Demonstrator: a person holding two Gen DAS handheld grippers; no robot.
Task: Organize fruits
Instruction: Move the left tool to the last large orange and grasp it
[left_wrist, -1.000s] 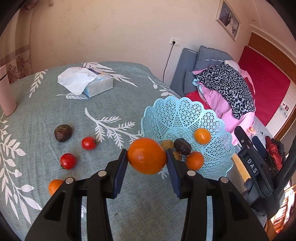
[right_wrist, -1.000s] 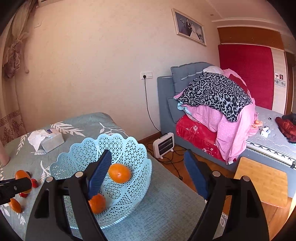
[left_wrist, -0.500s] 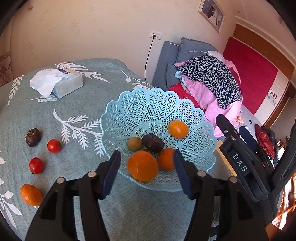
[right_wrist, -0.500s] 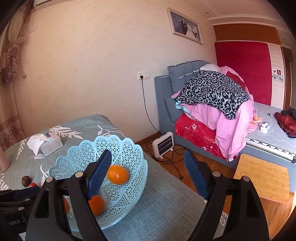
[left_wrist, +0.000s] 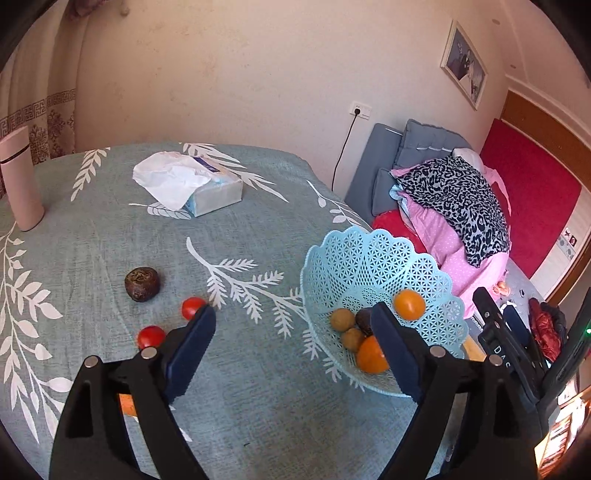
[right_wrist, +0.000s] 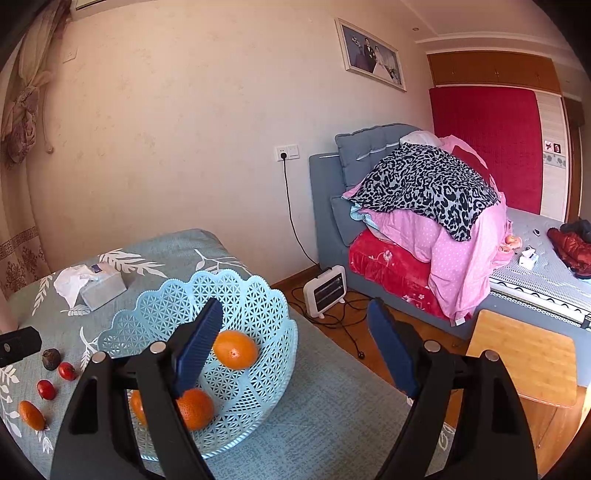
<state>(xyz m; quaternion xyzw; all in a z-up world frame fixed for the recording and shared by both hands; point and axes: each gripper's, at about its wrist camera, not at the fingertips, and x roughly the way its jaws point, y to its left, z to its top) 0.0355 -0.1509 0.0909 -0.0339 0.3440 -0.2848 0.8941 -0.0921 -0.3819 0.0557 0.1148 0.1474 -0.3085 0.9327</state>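
A light blue lattice basket stands at the table's right edge and holds oranges, small brownish fruits and a dark fruit. My left gripper is open and empty above the cloth, left of the basket. On the cloth lie two red tomatoes, a dark wrinkled fruit and an orange partly hidden under my left finger. My right gripper is open and empty over the basket, where oranges show. The loose orange and tomatoes lie far left.
A tissue box lies at the back of the table and a pink bottle stands at the far left. The table edge runs just right of the basket. A bed, a small heater and a wooden stool stand beyond.
My left gripper opened and let the big orange drop into the basket, then drew back to the left with its jaws spread wide. The right gripper stayed open in place.
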